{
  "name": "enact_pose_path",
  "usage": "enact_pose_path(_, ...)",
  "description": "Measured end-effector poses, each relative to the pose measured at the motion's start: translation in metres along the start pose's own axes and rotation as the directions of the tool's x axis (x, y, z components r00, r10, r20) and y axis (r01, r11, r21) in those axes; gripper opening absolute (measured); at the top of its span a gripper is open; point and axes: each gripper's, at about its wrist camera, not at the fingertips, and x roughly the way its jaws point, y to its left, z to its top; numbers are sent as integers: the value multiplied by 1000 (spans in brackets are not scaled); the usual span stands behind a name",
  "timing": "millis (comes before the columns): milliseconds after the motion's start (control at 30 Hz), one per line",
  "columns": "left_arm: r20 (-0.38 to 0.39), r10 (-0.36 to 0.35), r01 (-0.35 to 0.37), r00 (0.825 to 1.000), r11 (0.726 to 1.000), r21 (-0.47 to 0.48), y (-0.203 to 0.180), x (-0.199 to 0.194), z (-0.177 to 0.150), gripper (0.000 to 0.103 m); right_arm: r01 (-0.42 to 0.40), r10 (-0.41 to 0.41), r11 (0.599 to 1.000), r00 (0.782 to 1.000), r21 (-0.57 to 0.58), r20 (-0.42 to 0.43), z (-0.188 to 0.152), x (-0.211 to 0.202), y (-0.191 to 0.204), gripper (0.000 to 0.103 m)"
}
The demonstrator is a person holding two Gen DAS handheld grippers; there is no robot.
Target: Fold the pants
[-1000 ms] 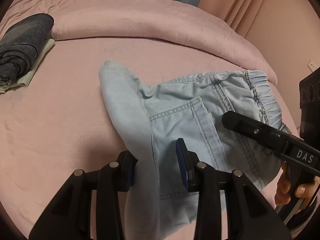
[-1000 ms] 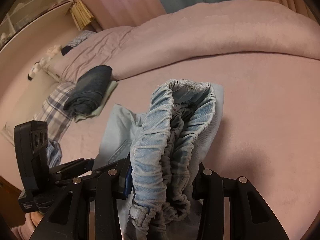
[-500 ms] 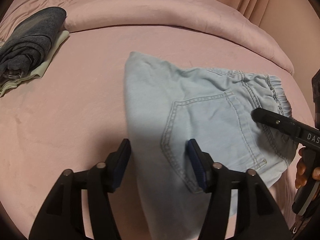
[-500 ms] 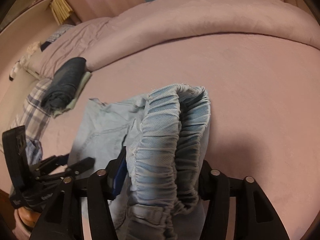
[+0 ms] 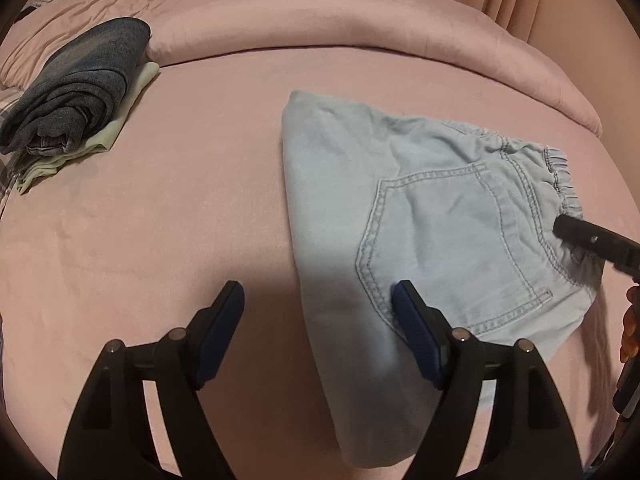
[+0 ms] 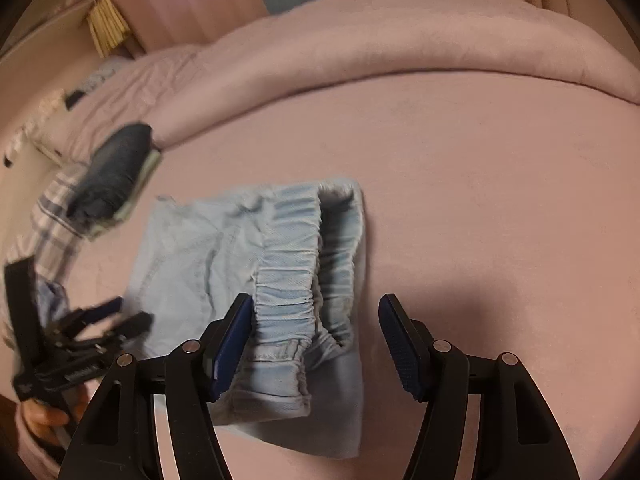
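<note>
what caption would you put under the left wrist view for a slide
Left gripper open over folded light-blue pants on a pink bed, jaws just opened; dark folded clothes lie behind.

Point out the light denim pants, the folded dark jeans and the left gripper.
light denim pants [image 5: 460, 232], left wrist view, back pocket.
folded dark jeans [image 5: 80, 92], left wrist view, top fold.
left gripper [image 5: 318, 316], left wrist view, midway between its open fingertips.

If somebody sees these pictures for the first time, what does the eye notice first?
The folded light blue pants lie flat on the pink bed, between the open left gripper and the open right gripper. A dark folded stack sits far left near the rolled duvet.
</note>
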Motion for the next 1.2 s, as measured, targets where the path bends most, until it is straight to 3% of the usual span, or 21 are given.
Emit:
enact_pose_path(200,-3,7,-7,1000,1000,-8,1,0,-1,80,21,-21,1000,1000,-13,-13,0,7,3,65)
enact_pose_path(400,14,13,-13,1000,1000,13,-6,-15,-14,79,-17,17,999,1000,-39,-1,-9,-9,14,65)
enact_pose_path(500,12,25,-25,1000,1000,13,-8,-10,-16,80,39,-42,996,998,-86,-40,-16,7,22,65)
enact_pose_path(667,21,40,-40,999,999,-6,-9,-9,-17,82,35,-37,998,999,-61,-40,-14,18,21,68)
enact_pose_path(933,-16,108,-109,994,993,-42,-10,-45,-27,89,45,-45,998,999,-45,3,-19,-34,35,68)
enact_pose_path(1033,14,128,-127,992,990,-63,-13,-78,-31,102,57,-54,996,998,-75,33,-21,-62,47,82)
enact_pose_path(1067,31,131,-129,991,989,-72,-14,-90,-32,102,56,-52,994,997,-90,48,-23,-72,52,95)
enact_pose_path(1100,40,139,-136,989,988,-77,-16,-100,-32,102,56,-50,993,997,-102,63,-25,-82,56,100)
enact_pose_path(1200,63,191,-187,980,980,-62,-28,-131,-33,102,73,-60,988,993,-138,101,-29,-112,66,102)
